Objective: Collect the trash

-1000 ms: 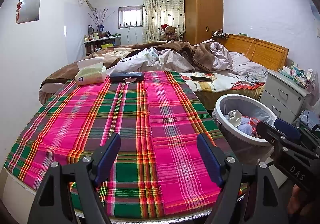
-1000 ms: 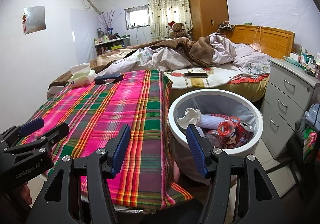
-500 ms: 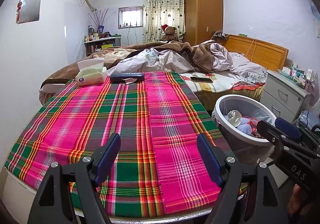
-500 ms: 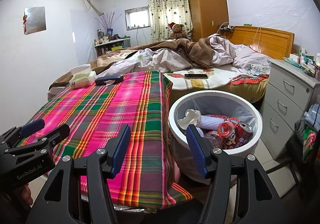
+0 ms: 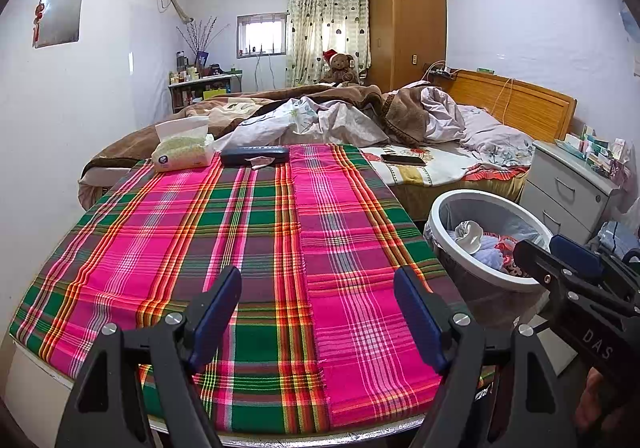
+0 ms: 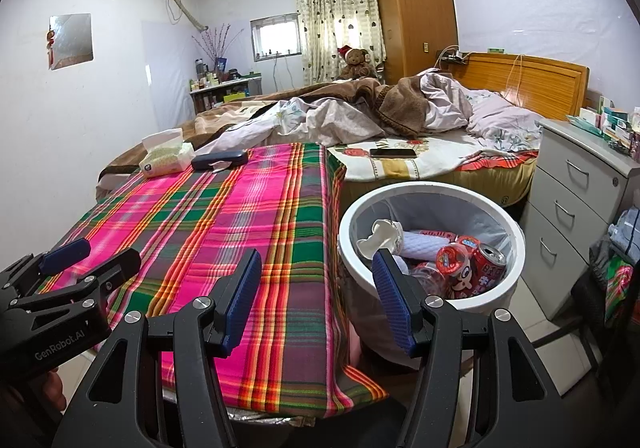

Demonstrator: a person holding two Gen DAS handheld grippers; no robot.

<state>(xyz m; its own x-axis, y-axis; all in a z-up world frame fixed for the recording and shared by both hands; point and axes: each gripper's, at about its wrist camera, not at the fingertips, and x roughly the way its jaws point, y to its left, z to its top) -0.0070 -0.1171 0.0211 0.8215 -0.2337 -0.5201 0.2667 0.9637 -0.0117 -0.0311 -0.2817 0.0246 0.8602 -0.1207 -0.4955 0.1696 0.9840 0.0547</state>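
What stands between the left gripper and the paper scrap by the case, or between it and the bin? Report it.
Nothing visible. Only bare cloth lies between the open left gripper and the scrap; the case sits just behind it. The bin stands open past the table's right edge.

My left gripper is matt black plastic with silvery metal screws; its fingers carry ribbed blue pads that look rubbery. My right gripper is the same. The plaid tablecloth is woven cloth, matt, frayed along one seam. The trash bin has a smooth white plastic rim and a thin grey liner bag. Inside it the red soda can is glossy metal. The tissue pack is shiny soft plastic. The wardrobe and headboard are varnished wood. The nightstand is painted grey with metal handles.
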